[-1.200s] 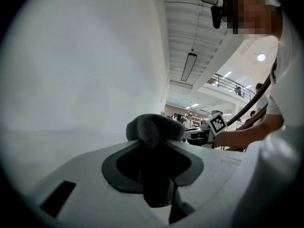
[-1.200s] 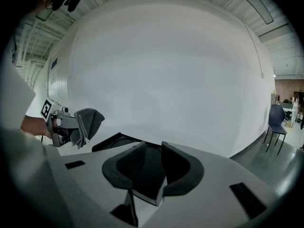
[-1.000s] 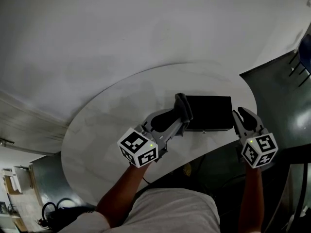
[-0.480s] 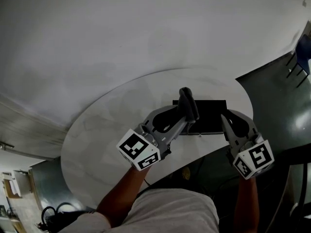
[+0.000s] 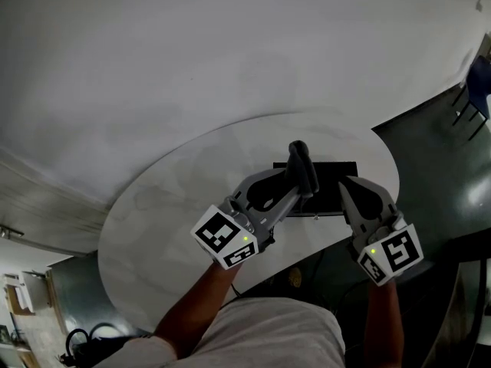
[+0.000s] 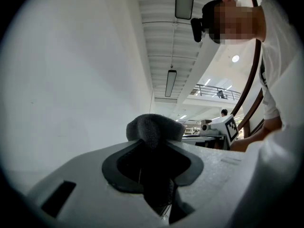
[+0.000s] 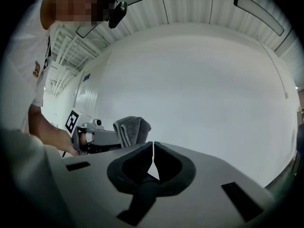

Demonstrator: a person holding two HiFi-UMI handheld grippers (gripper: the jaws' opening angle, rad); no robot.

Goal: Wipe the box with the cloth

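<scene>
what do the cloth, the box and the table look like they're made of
Cloth: soft grey fabric, probably microfibre; the surface looks napped and it is folded in layers.
Box: black, matte, straight-edged; plastic or card, cannot tell which.
Table: white, smooth, faintly mottled; perhaps stone or a marble-look laminate.

Support surface: a round white table (image 5: pixel 169 205) with a smooth top showing faint grey mottling, seen whole in the head view. One item lies directly on it: a flat black rectangular box (image 5: pixel 331 181). The box lies flat on the right part of the top, close to the edge nearest the person, its long side roughly along that edge. Its left end and right corner are covered from view.
</scene>
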